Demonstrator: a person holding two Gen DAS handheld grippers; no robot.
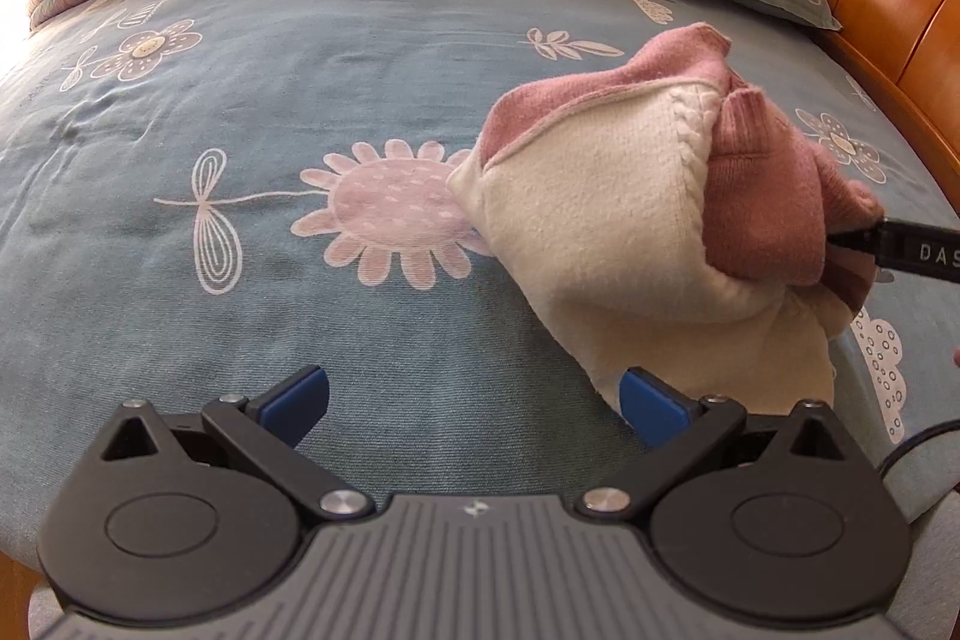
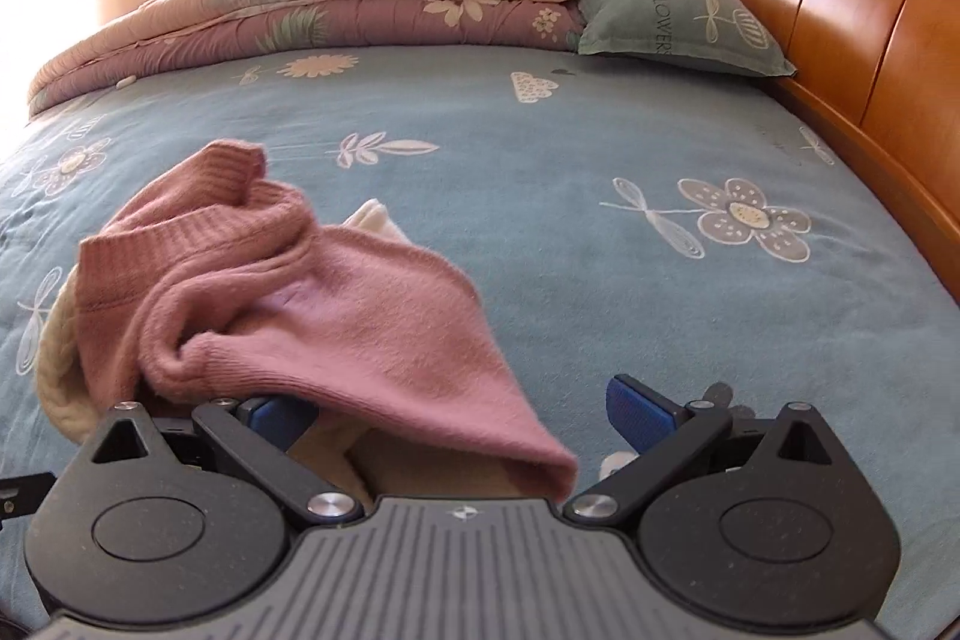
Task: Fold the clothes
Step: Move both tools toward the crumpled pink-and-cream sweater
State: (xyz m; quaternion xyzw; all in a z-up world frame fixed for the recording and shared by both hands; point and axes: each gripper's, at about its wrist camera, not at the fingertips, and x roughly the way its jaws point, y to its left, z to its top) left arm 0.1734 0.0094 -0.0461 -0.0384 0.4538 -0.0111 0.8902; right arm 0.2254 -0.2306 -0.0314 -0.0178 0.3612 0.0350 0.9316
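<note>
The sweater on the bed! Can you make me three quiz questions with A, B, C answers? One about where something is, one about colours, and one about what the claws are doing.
1. Where is the pillow?
A. By the wooden headboard
B. On the floor
C. On top of the sweater

2. Which colours is the sweater?
A. Green and black
B. Pink and cream
C. All blue

3. How is the left claw?
A. Shut on the pillow
B. Shut on the sweater
C. Open, holding nothing

Answers:
1. A, the pillow lies at the head of the bed, against the headboard and beside the folded quilt.
2. B, pink knit shows with cream parts in both views.
3. C, its blue pads stand wide apart over the bedsheet; the right claw looks open too, with sweater draped across it.
</note>
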